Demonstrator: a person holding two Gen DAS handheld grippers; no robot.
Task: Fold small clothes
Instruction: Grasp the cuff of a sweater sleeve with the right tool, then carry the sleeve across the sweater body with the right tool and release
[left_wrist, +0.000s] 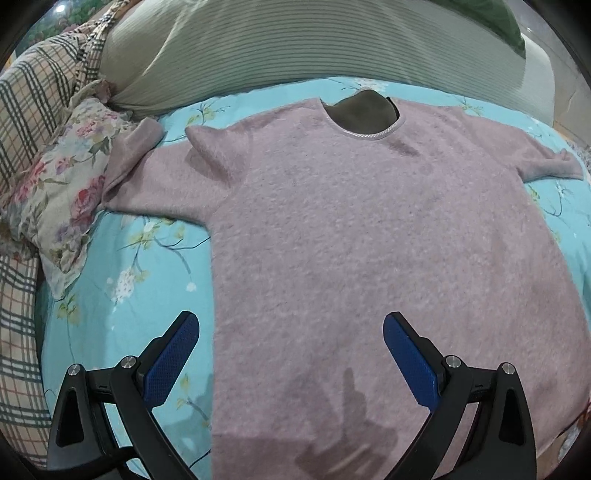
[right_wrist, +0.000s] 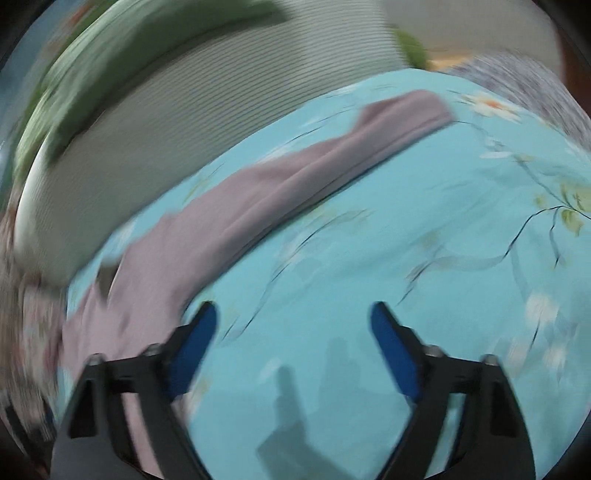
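Left tongs (left_wrist: 291, 326) apart over pink top (left_wrist: 369, 240) | right tongs (right_wrist: 293, 319) apart, empty | right view motion-blurred

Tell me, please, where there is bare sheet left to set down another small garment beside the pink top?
Free: the blue floral sheet below the pink top's right sleeve, under the open right tool. A narrower strip lies between the top's left edge and the floral pillow. Crowded: the head end, with the striped pillow and plaid blanket.

We see the whole right wrist view smeared by motion blur. The pink top's (left_wrist: 369, 240) hem runs off the left wrist view's bottom edge.
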